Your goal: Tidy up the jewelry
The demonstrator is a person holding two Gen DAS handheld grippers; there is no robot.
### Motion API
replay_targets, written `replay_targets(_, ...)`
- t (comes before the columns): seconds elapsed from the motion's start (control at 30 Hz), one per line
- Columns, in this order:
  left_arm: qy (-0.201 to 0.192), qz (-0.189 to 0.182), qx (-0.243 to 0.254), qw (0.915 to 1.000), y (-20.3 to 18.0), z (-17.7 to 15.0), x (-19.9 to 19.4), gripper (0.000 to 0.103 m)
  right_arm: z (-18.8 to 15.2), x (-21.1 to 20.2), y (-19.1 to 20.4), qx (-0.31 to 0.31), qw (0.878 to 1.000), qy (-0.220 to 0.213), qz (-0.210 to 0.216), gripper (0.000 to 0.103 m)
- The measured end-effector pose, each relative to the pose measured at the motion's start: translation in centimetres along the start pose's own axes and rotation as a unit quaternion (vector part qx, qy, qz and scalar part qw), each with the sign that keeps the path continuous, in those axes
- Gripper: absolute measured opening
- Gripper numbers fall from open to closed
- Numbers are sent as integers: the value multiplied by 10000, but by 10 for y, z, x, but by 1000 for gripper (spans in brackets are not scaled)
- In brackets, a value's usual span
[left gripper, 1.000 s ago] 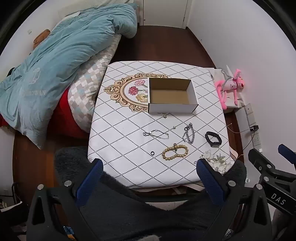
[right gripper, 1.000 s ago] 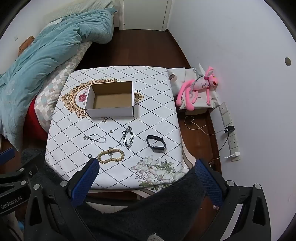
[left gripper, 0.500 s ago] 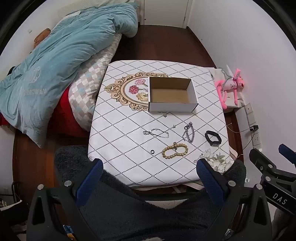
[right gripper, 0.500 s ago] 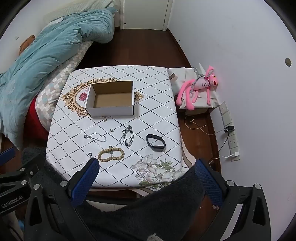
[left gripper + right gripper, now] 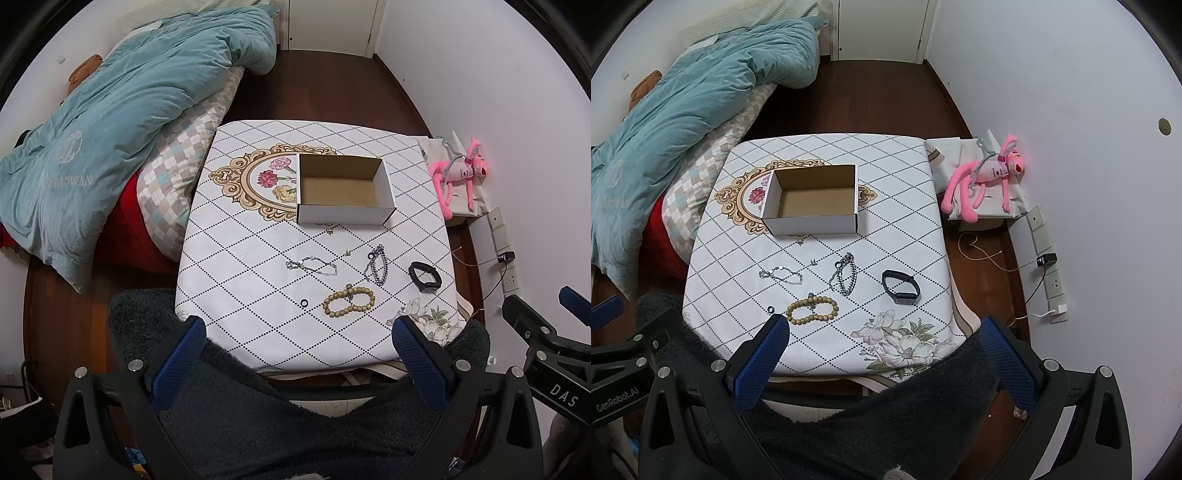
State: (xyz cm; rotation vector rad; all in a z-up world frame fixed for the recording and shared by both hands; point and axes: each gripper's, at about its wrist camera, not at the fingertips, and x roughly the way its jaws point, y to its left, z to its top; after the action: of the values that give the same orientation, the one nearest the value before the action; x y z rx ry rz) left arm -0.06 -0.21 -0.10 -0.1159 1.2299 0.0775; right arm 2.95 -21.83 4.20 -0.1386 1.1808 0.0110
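You're holding both grippers up above the near edge of the table (image 5: pixel 236 206), well back from everything on it. Your left gripper (image 5: pixel 299 338) is spread wide with nothing between the blue fingers (image 5: pixel 179 363). Your right gripper (image 5: pixel 879 338) is spread the same way, gripping nothing.

The white cardboard box (image 5: pixel 343 190) is sitting open on the far half of the table, partly covering the floral medallion (image 5: pixel 258 177) printed on the cloth; its brown inside is showing no jewelry.

All the jewelry is lying loose on the cloth, nearer to you than the box. The thin silver chain (image 5: pixel 312 265) is sitting left of centre. The chunky silver chain bracelet (image 5: pixel 376 264) is lying to its right. The black band (image 5: pixel 424 277) is resting further right, near the table's right edge. The wooden bead bracelet (image 5: pixel 349 301) is lying closest to you, just in front of the chunky chain, and the small black ring (image 5: pixel 304 302) is sitting just left of the beads, apart from them. Two tiny pieces are lying nearby, one just in front of the box (image 5: pixel 330 231) and one between the two chains (image 5: pixel 347 252); too small to identify.

The pink plush toy (image 5: pixel 986 177) is lying off to the right against the wall, and the teal duvet (image 5: pixel 110 122) is bunched on the bed at left.
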Motion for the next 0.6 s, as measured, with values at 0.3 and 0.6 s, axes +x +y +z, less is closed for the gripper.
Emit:
replay_targets(0.3,-5,-23,-30,10000,3,-1,-5,103,1,-2,-2,-2,10000,-15,-5,103)
replay_targets(0.6,2,-31,-24,10000,3,0,-5,103,4,-4,-3,-15,10000,-2,-3,103)
